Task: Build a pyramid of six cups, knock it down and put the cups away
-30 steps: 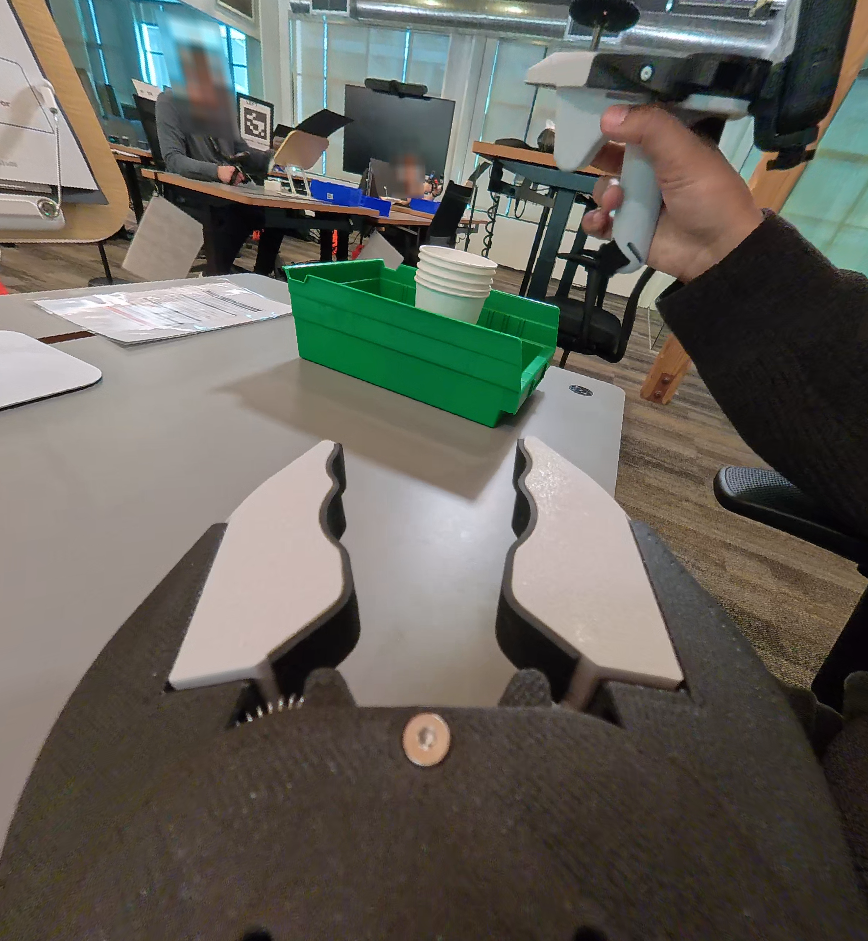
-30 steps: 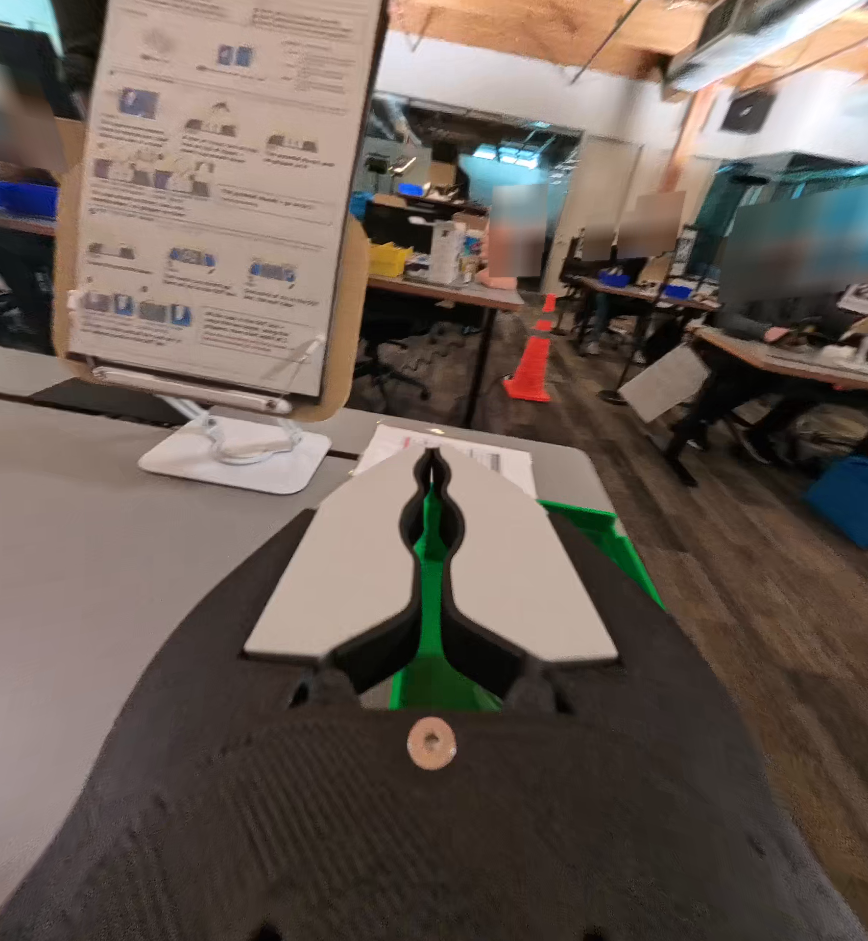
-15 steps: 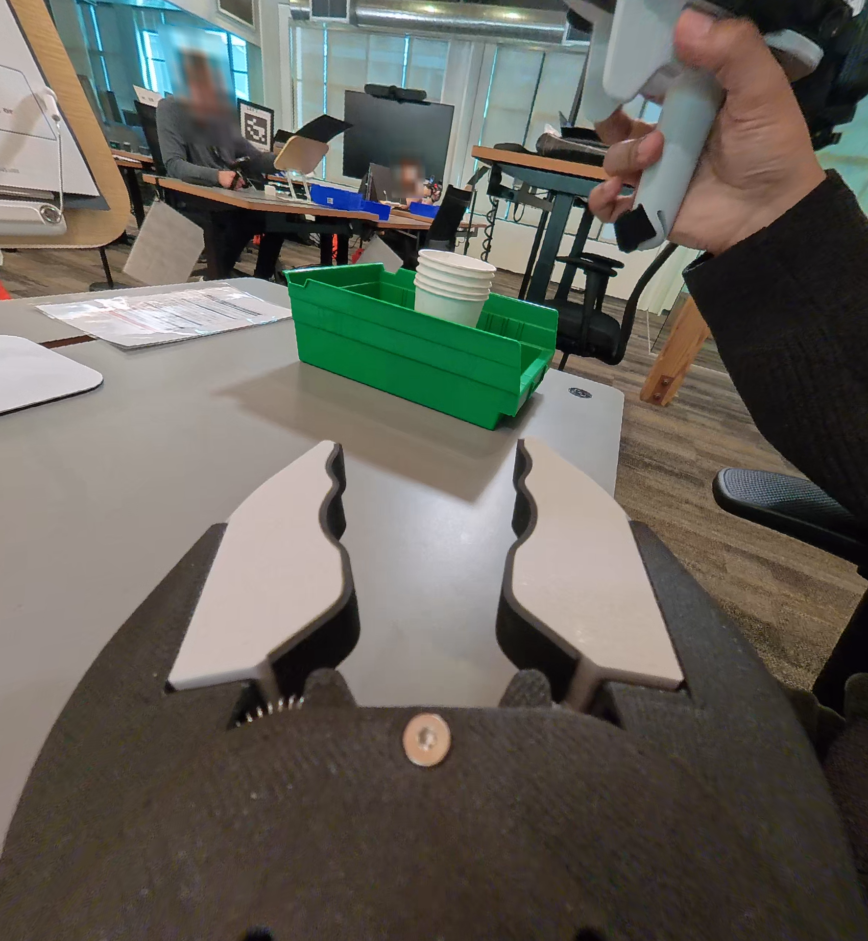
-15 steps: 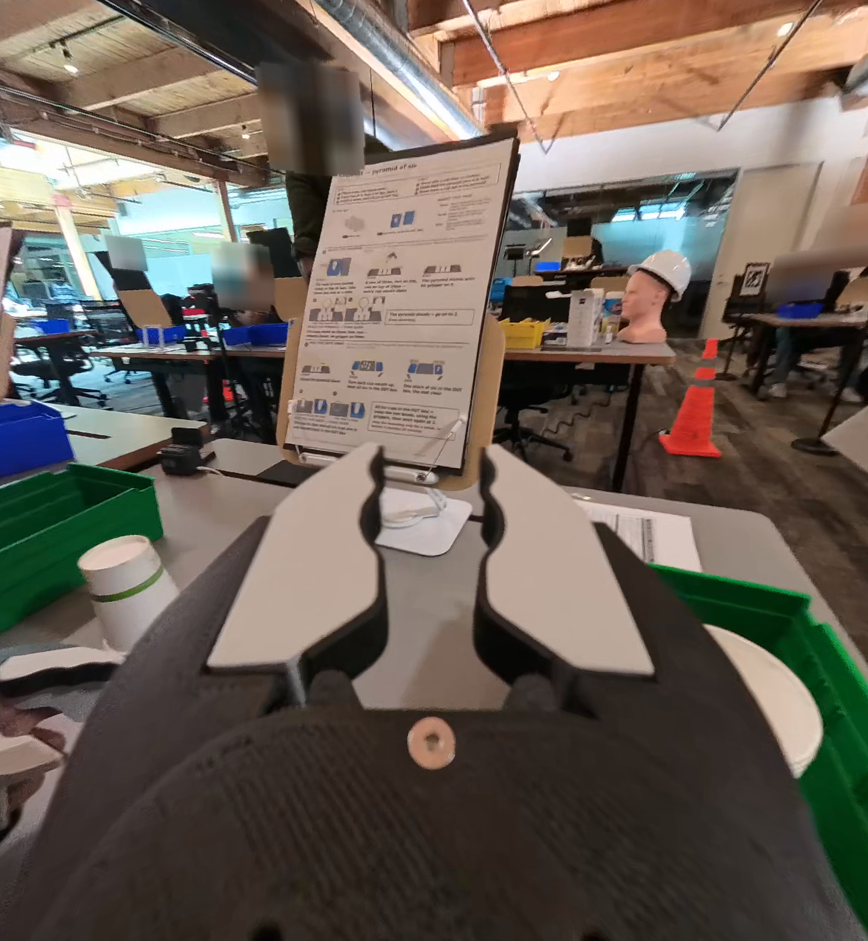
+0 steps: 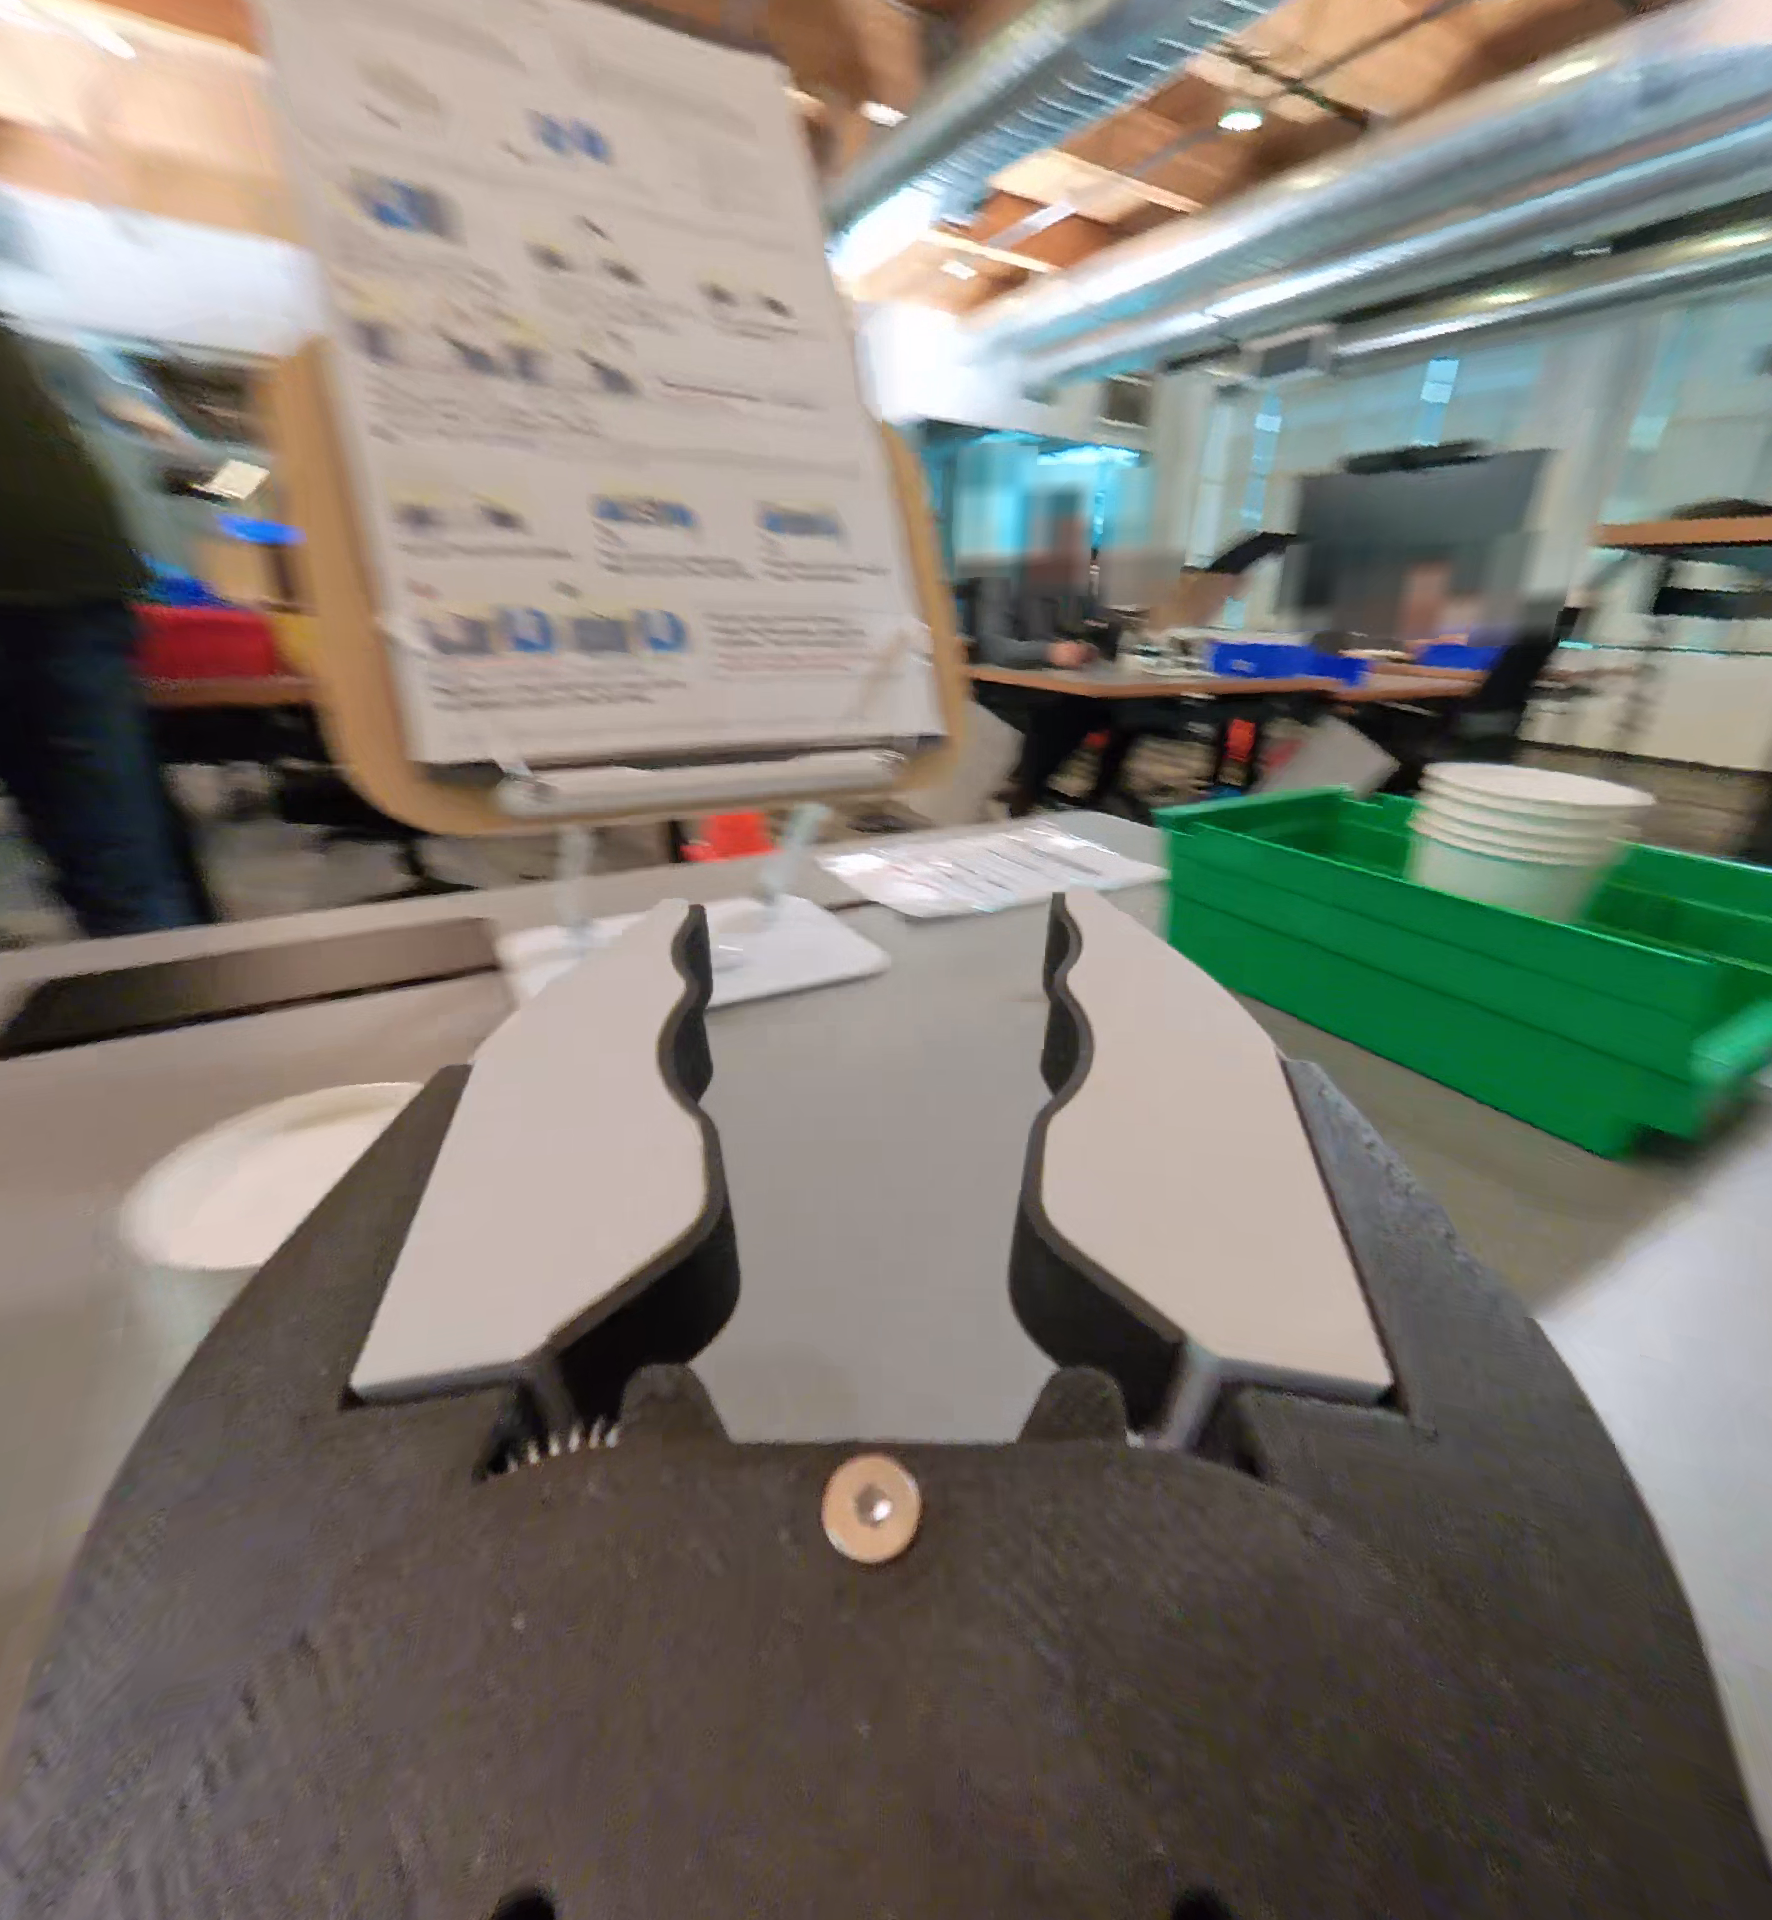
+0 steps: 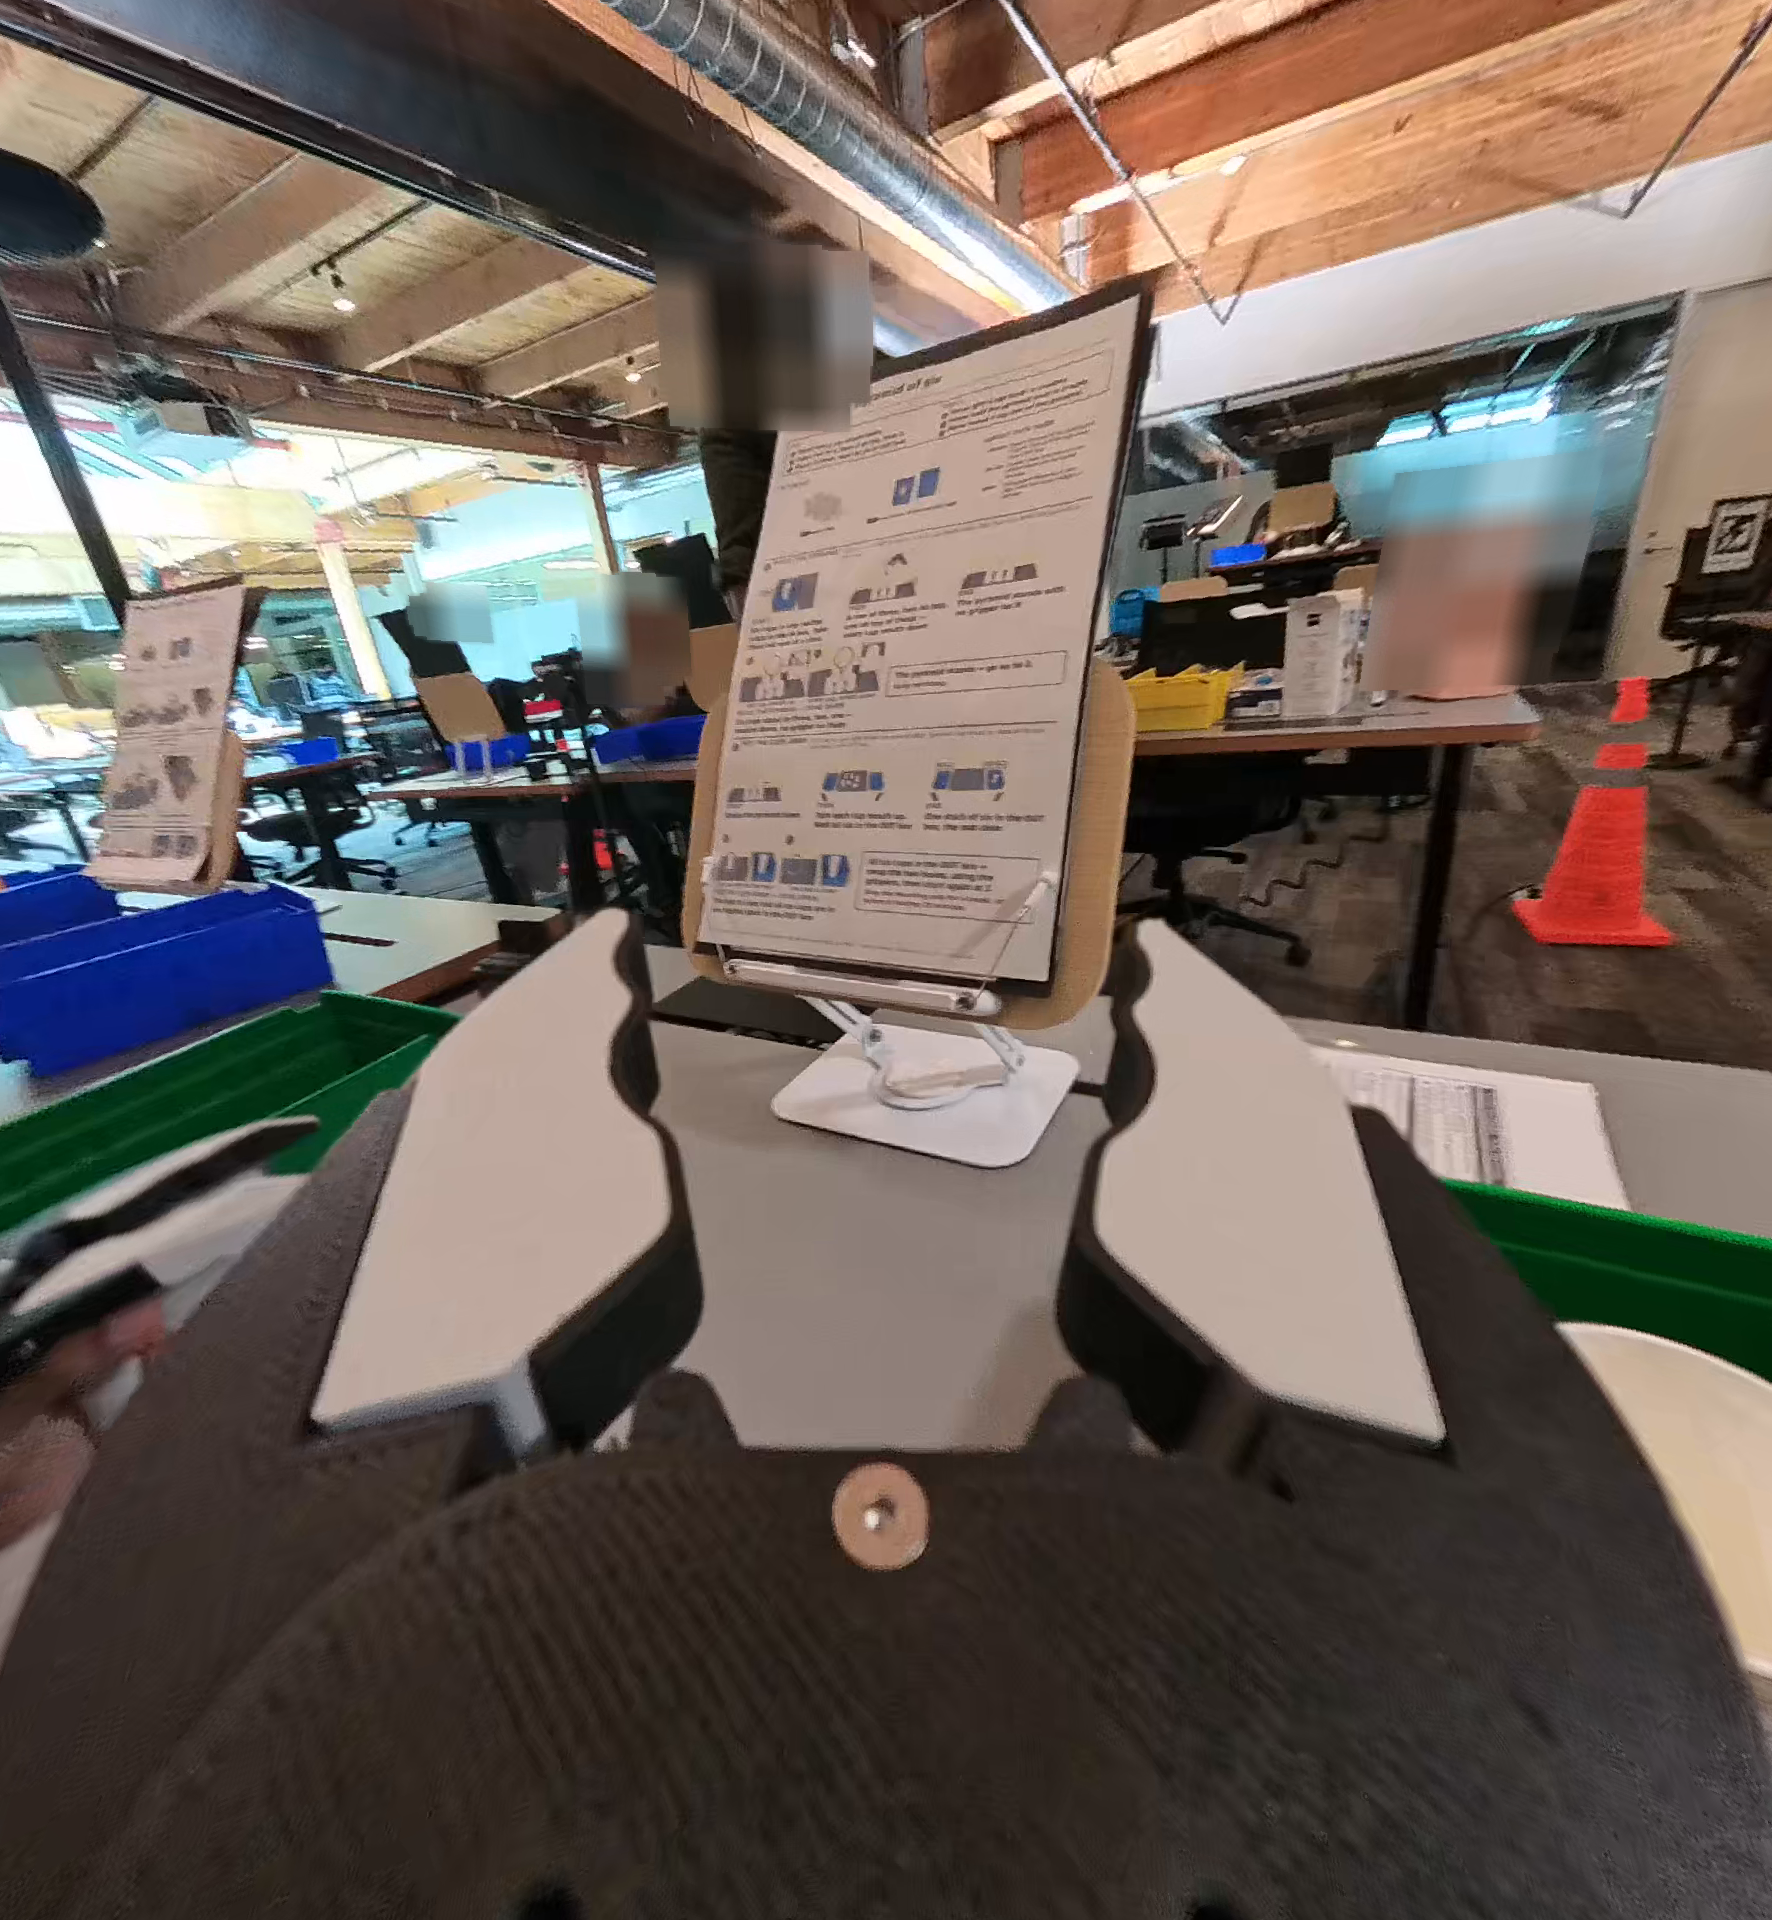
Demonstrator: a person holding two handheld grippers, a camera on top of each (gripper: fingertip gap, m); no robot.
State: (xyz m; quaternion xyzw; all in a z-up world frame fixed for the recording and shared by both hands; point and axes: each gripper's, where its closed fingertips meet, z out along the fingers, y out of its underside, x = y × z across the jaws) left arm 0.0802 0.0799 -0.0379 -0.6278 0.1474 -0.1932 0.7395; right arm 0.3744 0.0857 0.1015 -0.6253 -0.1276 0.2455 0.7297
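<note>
Two grippers, left (image 5: 871, 930) and right (image 6: 877, 961), jaws spread empty over grey table (image 5: 861, 1195) near white cups (image 5: 1526, 847).

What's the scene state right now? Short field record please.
left gripper: open, empty, over grey table
right gripper: open, empty
near left: paper cup by its left finger
near right: cup stack in green bin, lower right
ahead: sheet on stand
left side: second green bin
blur: left view smeared
</note>
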